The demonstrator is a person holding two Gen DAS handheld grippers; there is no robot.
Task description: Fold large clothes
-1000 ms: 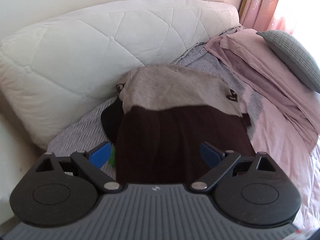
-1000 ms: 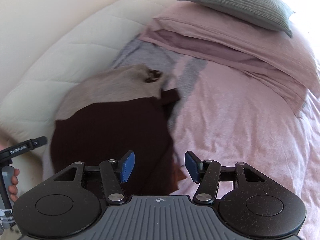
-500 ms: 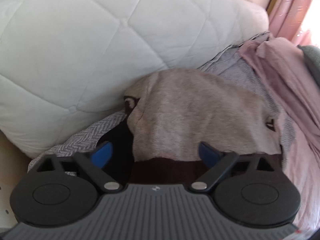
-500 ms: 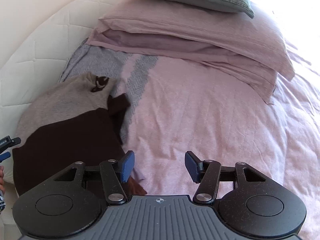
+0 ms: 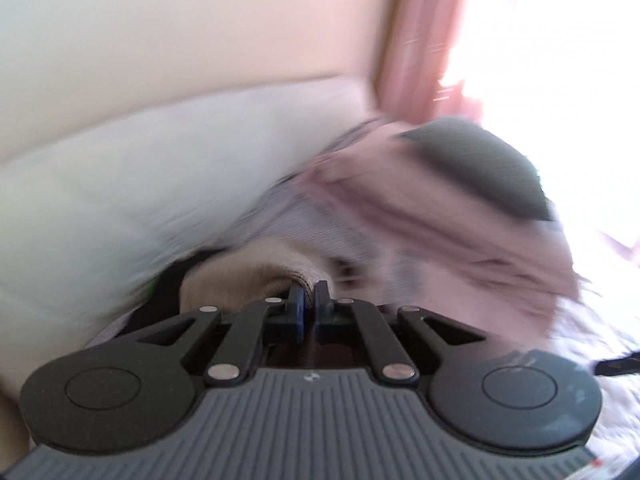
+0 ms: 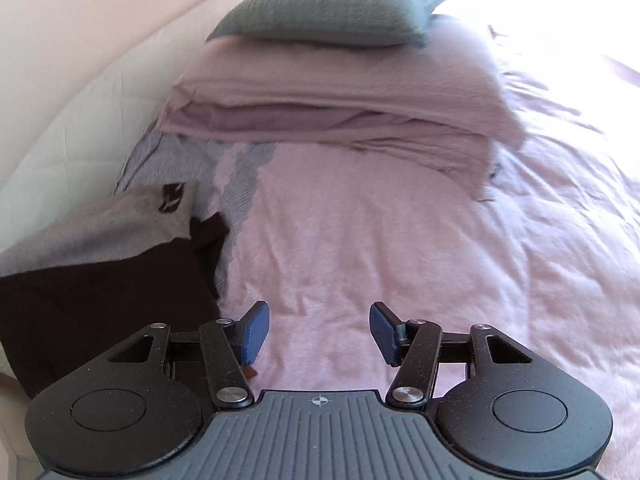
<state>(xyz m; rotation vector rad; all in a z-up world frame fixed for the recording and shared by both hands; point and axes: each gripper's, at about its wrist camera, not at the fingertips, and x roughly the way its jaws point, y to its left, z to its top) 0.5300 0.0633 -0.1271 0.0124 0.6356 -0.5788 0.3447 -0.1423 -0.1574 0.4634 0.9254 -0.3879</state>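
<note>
- Jaws of the left gripper (image 5: 308,300) have closed since a moment ago, when they stood wide apart; they now pinch a fold of the beige garment (image 5: 248,276) right at their tips. That view is badly smeared, so the gripper is moving fast.
- By my reading, this means the grab is made and the beige piece is about to be drawn off the pile for folding.
- Jaws of the right gripper (image 6: 318,330) stay wide open and hold nothing, hovering over bare pink bedspread (image 6: 360,240). This view has swung away from the clothes, which now lie to the left of its jaws.
- Left of the right jaws: two garments show clearly, the beige garment (image 6: 100,224) partly under the dark brown garment (image 6: 100,304), both on the bed beside the white quilted headboard (image 6: 80,112).
- Ahead of the right jaws: one folded pink blanket stack (image 6: 340,108), with one grey-green pillow (image 6: 328,8) on top.
- A black scrap and a green sliver peek out left of the left jaws; what they are, I cannot tell.
</note>
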